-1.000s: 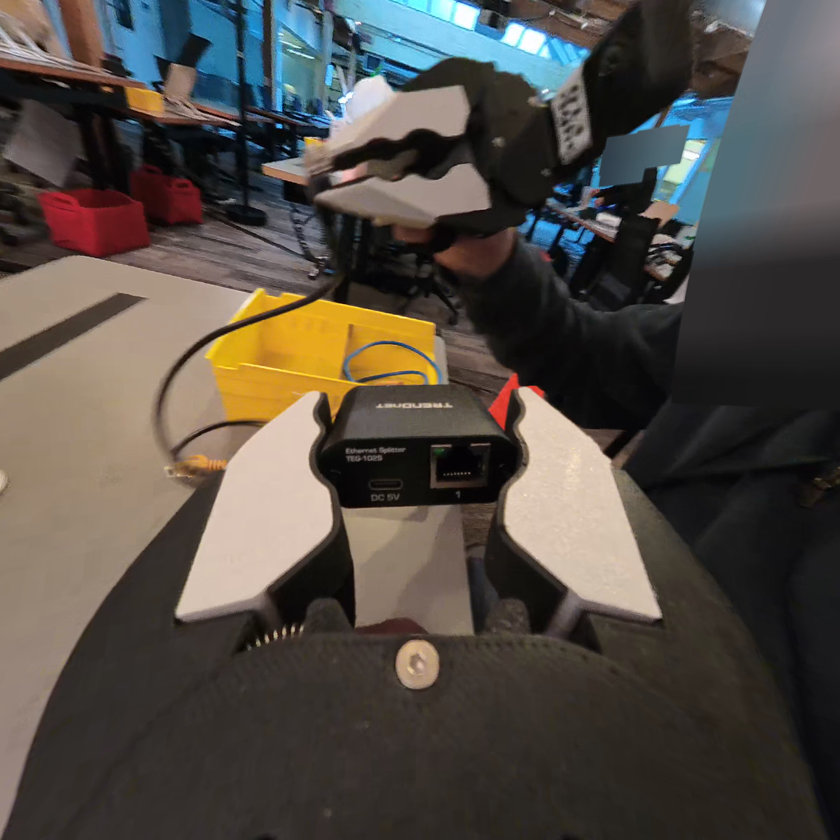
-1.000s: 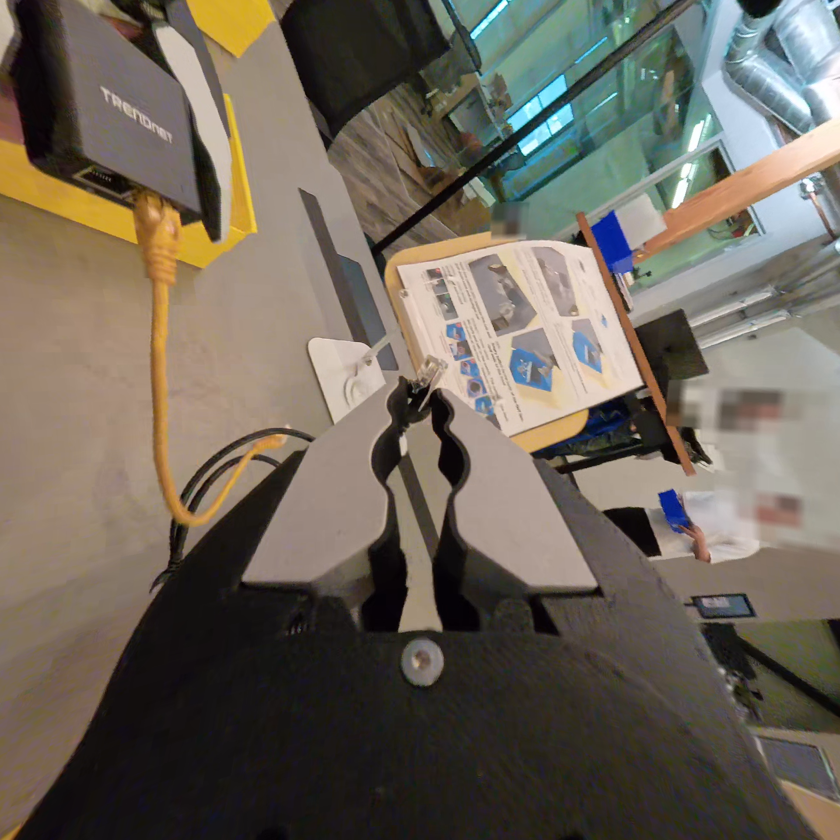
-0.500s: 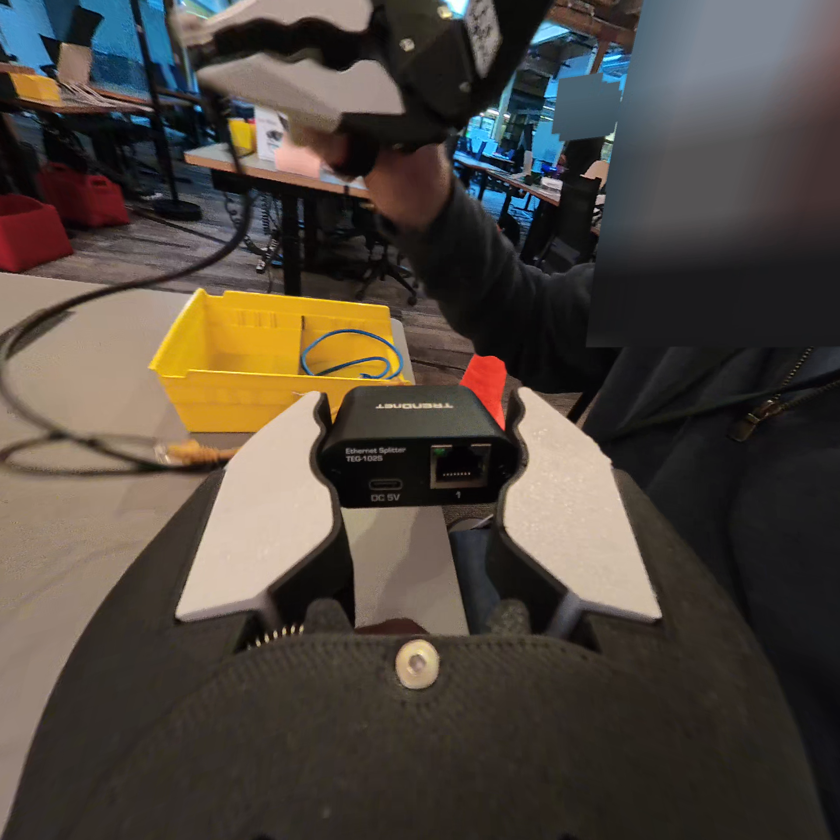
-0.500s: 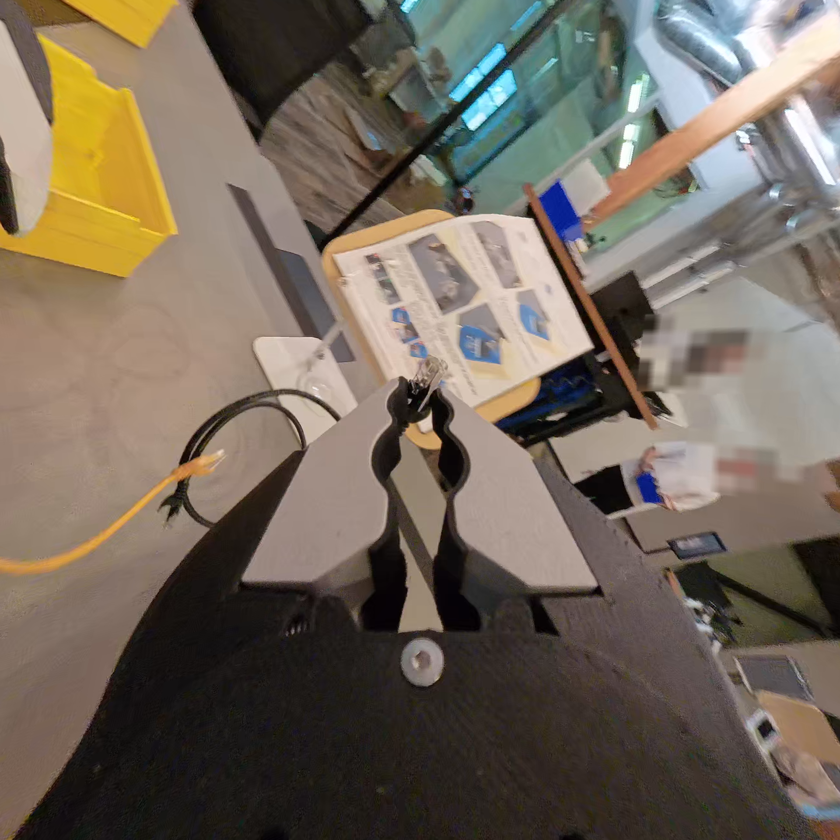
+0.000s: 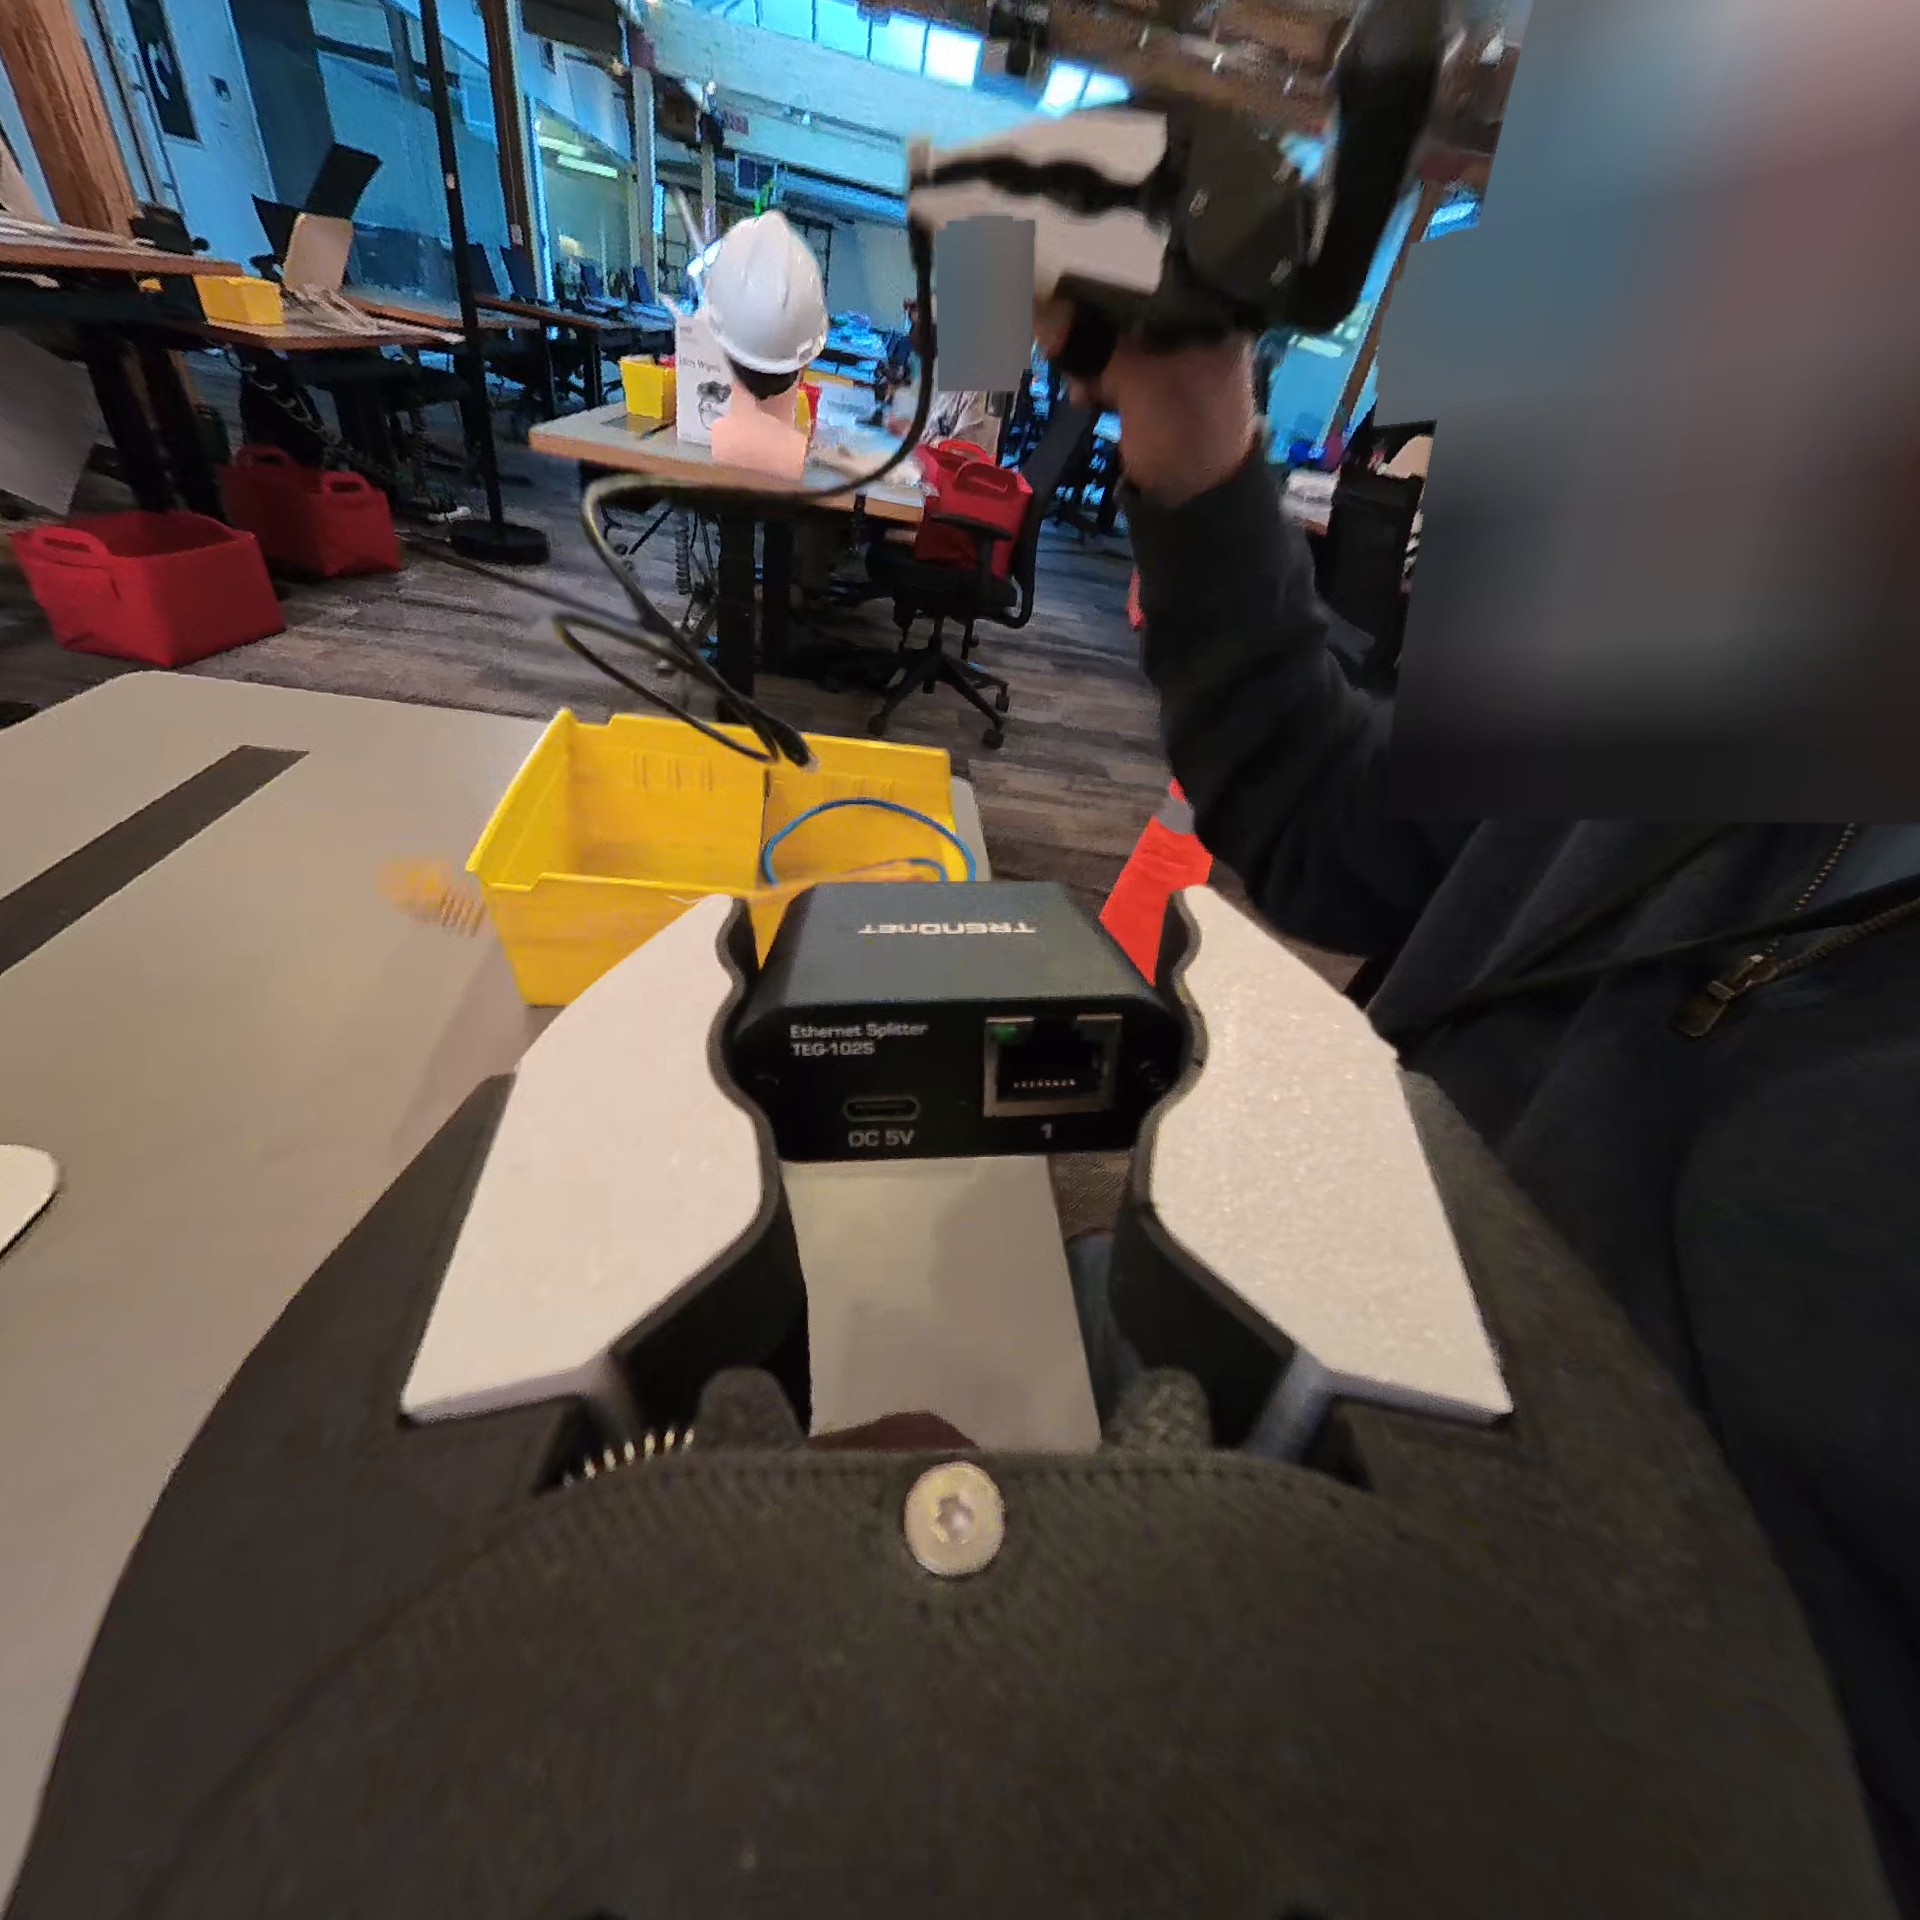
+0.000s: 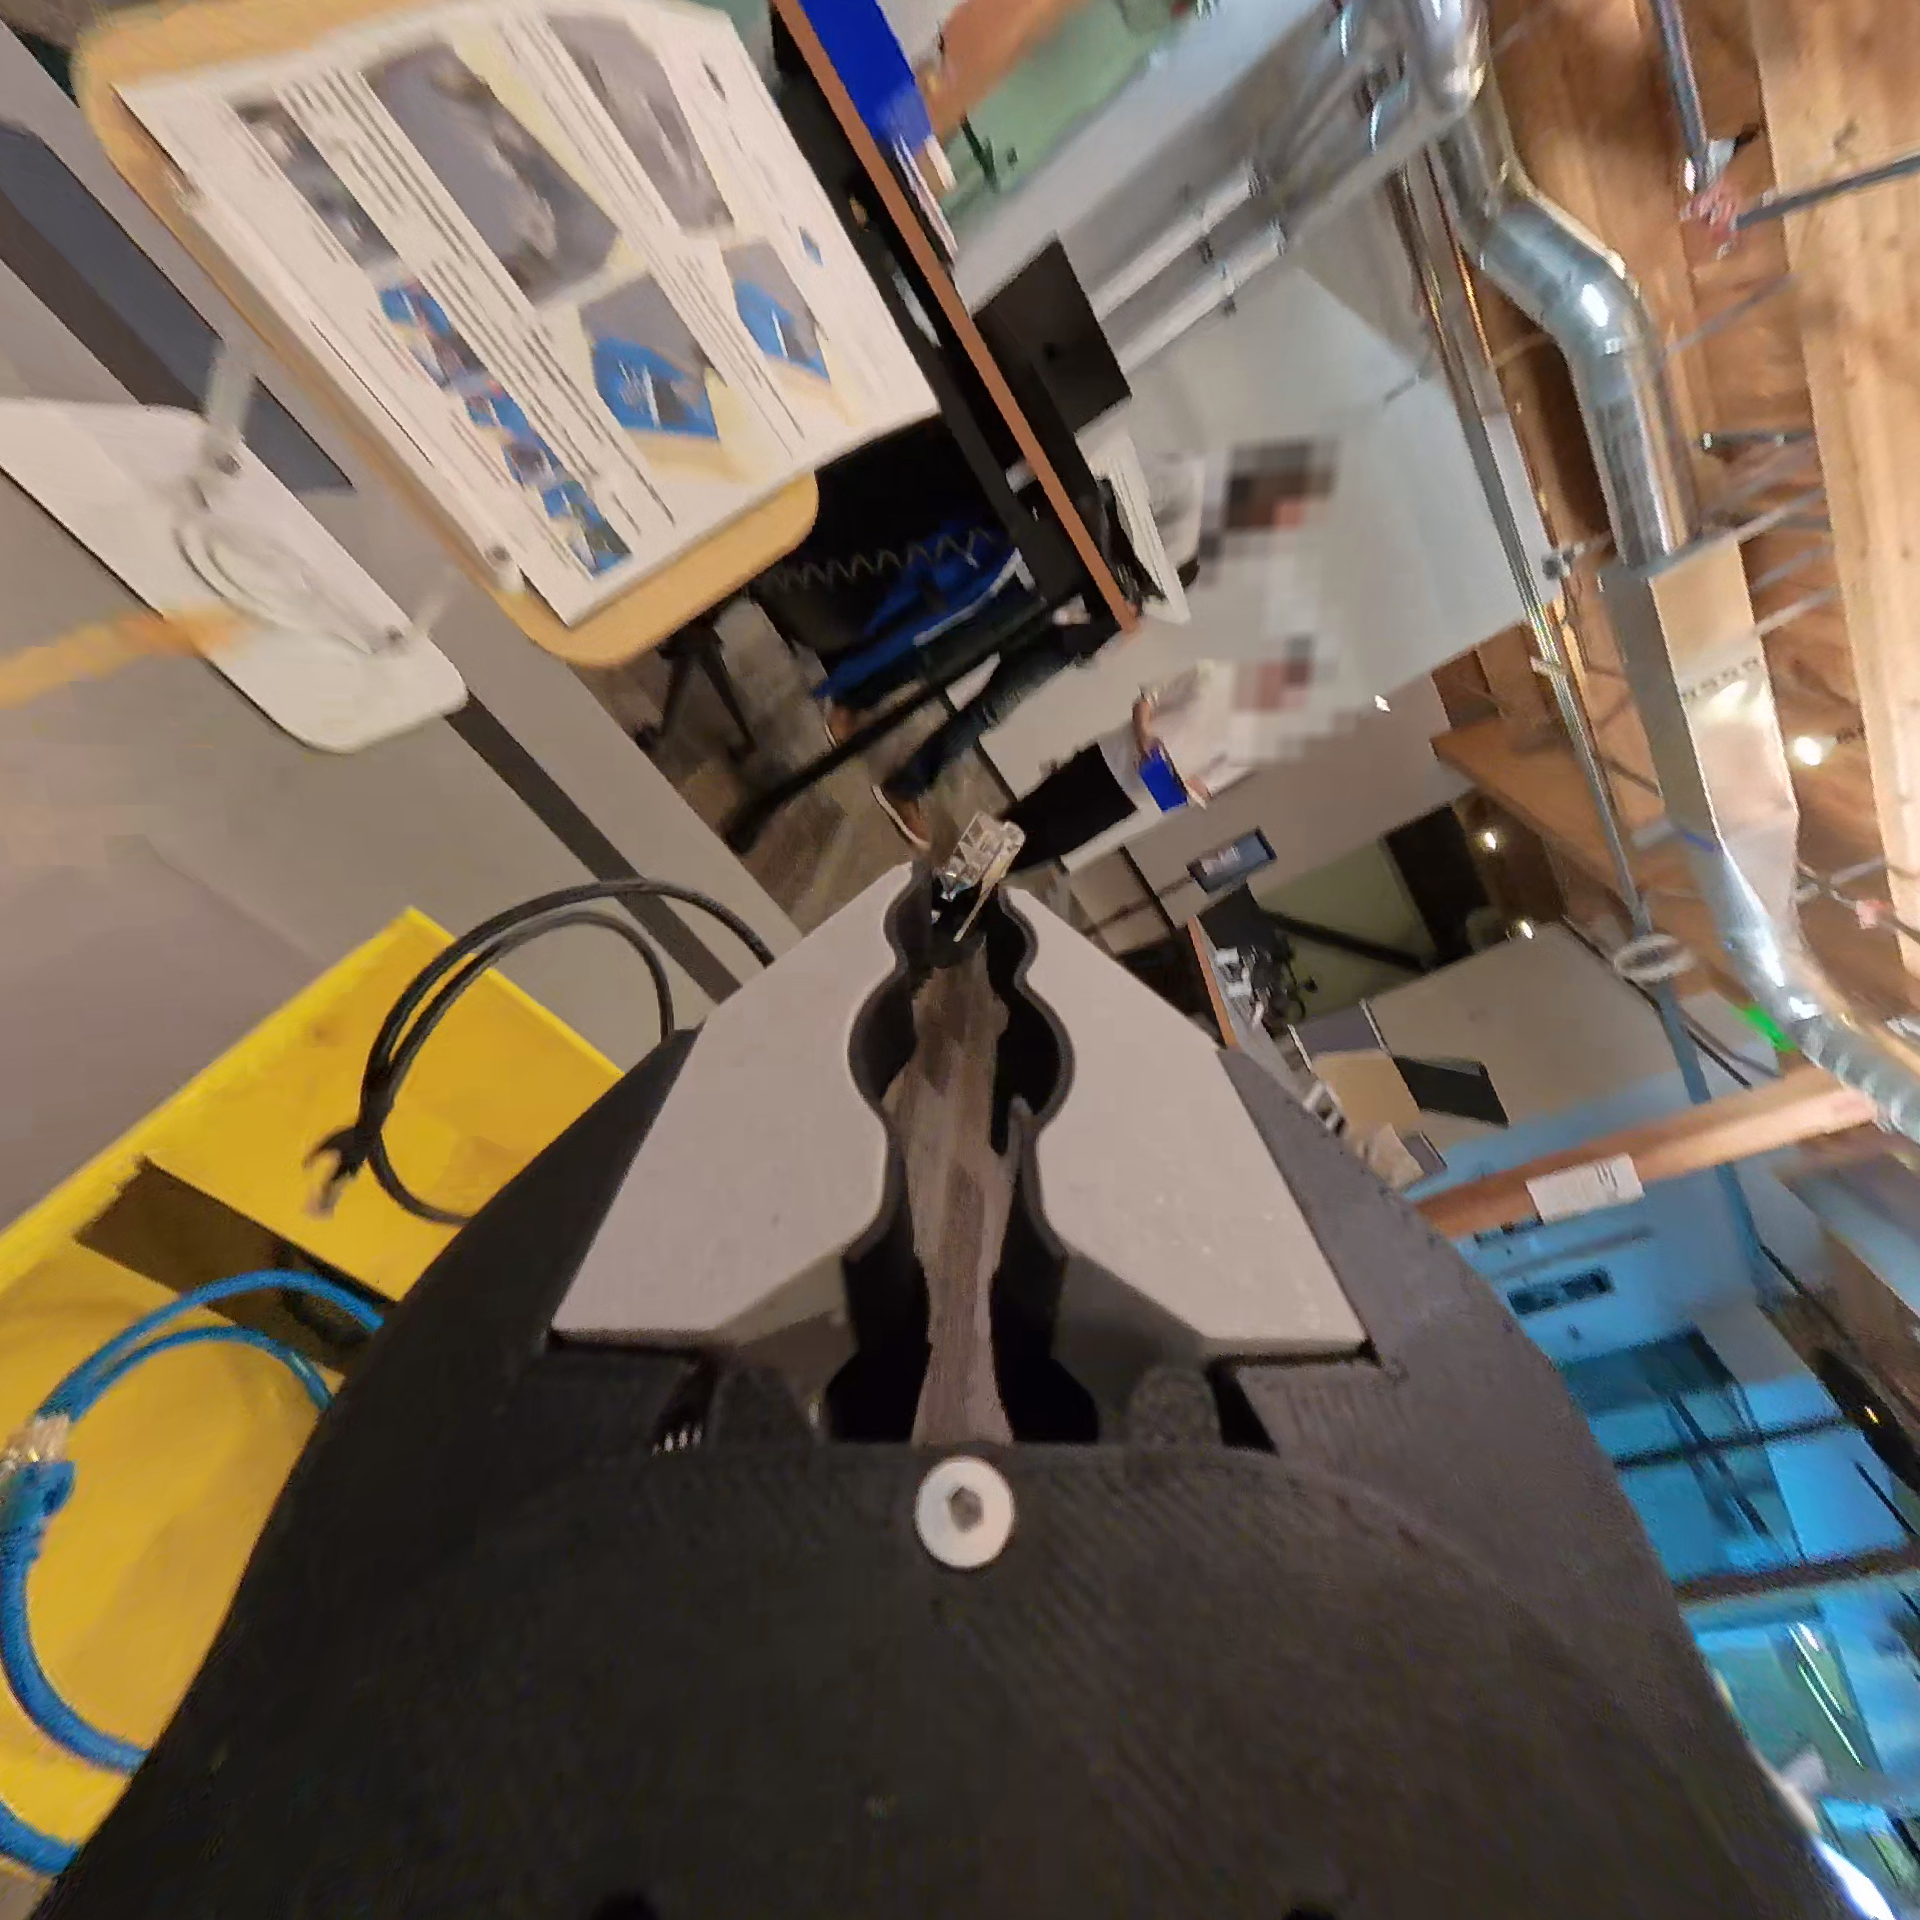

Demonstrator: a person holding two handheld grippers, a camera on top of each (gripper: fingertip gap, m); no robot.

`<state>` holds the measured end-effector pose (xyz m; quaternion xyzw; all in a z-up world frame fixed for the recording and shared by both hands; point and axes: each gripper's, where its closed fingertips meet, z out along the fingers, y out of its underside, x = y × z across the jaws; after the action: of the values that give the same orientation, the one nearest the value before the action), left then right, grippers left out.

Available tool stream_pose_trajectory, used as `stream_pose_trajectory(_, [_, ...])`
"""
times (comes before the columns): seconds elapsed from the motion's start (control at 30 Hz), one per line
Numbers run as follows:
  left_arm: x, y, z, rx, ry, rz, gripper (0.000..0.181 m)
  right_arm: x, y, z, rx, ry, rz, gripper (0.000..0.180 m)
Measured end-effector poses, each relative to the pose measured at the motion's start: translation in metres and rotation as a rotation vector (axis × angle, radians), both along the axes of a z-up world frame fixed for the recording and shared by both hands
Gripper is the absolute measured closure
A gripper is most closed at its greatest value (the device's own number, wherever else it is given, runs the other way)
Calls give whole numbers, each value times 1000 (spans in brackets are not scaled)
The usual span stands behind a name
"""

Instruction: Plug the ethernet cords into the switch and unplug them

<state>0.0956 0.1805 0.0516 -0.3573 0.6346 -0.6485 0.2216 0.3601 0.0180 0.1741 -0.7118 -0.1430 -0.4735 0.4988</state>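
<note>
The left gripper holds the small black box-shaped switch between its two grey fingers, with the port side turned to the camera. The one network port on this face is free, and nothing is plugged in it. The switch is above the near edge of the grey table, just in front of the yellow plastic bin. In the right compartment of the bin lies a thin blue ethernet cord, coiled in a loop.

The right gripper is nearly closed and pinches the black ethernet cord just behind its clear plastic plug, which sticks out past the fingertips. In the left wrist view this gripper is high above the bin, and the black cord hangs from it in loops down to the bin. An orange cord lies blurred on the table just left of the bin.
</note>
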Motion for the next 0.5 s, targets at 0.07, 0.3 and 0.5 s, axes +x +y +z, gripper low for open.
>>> stream_pose_trajectory(0.07, [-5,3,10,-40,-33,-18,107,15,-5,-18,-23,41,-32,171])
stream_pose_trajectory(0.3, [-14,10,24,-13,-73,4,107,29,-15,-62,-77,124,-72,171])
stream_pose_trajectory(0.5, [-15,11,25,6,-71,21,107,24,-33,-73,-56,175,-90,171])
